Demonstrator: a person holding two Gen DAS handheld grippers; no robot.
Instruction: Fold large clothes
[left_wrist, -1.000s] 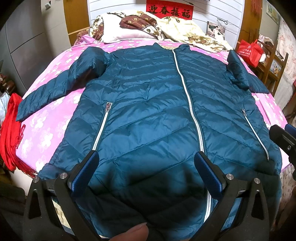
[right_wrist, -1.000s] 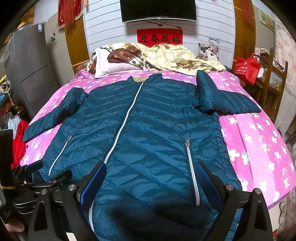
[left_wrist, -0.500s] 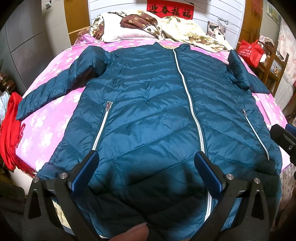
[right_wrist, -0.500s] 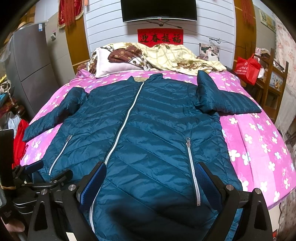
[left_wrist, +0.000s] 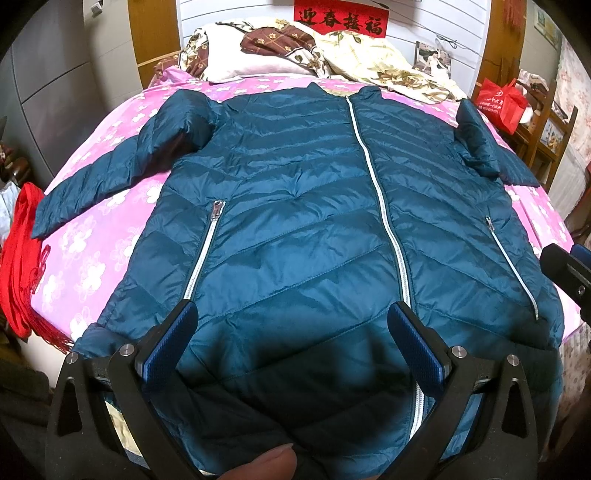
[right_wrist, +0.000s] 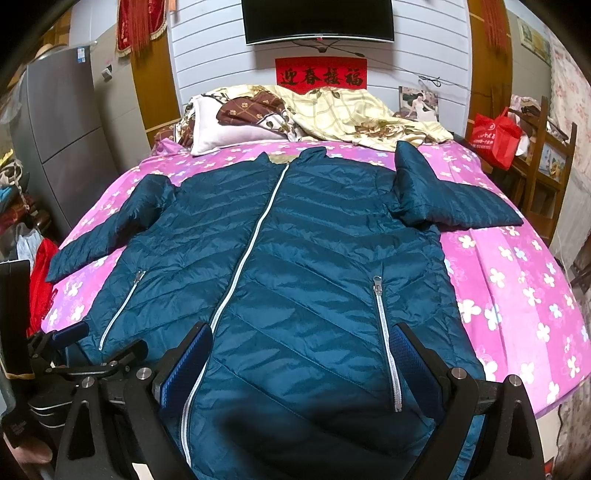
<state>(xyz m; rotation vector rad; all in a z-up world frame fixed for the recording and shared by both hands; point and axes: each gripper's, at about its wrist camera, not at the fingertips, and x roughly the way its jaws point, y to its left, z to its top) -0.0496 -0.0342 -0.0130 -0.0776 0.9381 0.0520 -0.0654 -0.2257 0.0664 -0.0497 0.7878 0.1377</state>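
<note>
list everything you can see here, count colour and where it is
quilted teal down jacket: 1, teal with white zips, spread front-up on the bed
pink floral bedsheet: 1, pink with white flowers, under the jacket
cream checked quilt: 1, cream and brown, heaped at the bed's head
white pillow: 1, white, left of the quilt
red banner: 1, red, black characters, on the wall
red shopping bag: 1, red, right of the bed
black television: 1, black, above the banner
left gripper: 1, black, blue pads, open over the hem
right gripper: 1, same, open over the hem

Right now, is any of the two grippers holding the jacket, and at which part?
Nothing is held. The left gripper and the right gripper are both open above the hem end of the teal jacket, which lies flat on the bed.
</note>
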